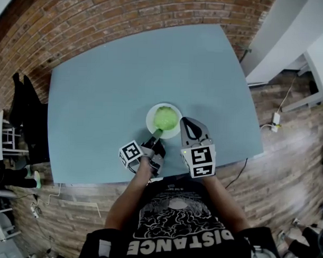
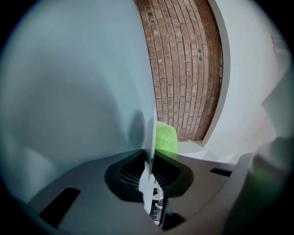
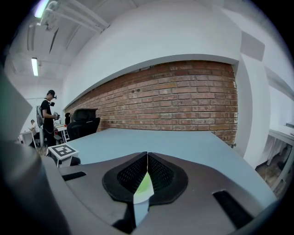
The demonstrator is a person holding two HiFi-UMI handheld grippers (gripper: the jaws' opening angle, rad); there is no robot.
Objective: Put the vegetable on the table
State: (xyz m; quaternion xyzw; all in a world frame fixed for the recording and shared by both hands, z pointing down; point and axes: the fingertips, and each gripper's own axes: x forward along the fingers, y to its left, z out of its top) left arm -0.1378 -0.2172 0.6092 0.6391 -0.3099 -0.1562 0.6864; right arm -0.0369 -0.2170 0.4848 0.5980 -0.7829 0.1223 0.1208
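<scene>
The vegetable (image 1: pixel 165 118) is a round, bright green head with a slightly bumpy, leafy top. It lies in the middle of a small white plate (image 1: pixel 150 116). The plate stands on the grey-blue table (image 1: pixel 99 86), close to the table's near edge and a little right of its middle. A narrow green part goes from the head over the near-left rim of the plate, toward the left gripper (image 1: pixel 157 138).

This gripper is turned on its side and is low at that near-left rim. In the left gripper view its jaws are almost together, and a thin pale edge is pinched between the pads. It looks like the rim of the plate seen from the side, with the green head just beyond it.

The right gripper (image 1: pixel 186 122) is just right of the plate, with its tips beside the right rim. Its jaws are pressed together at the tips and hold nothing. Through the slit behind the tips a bit of green and white shows.
</scene>
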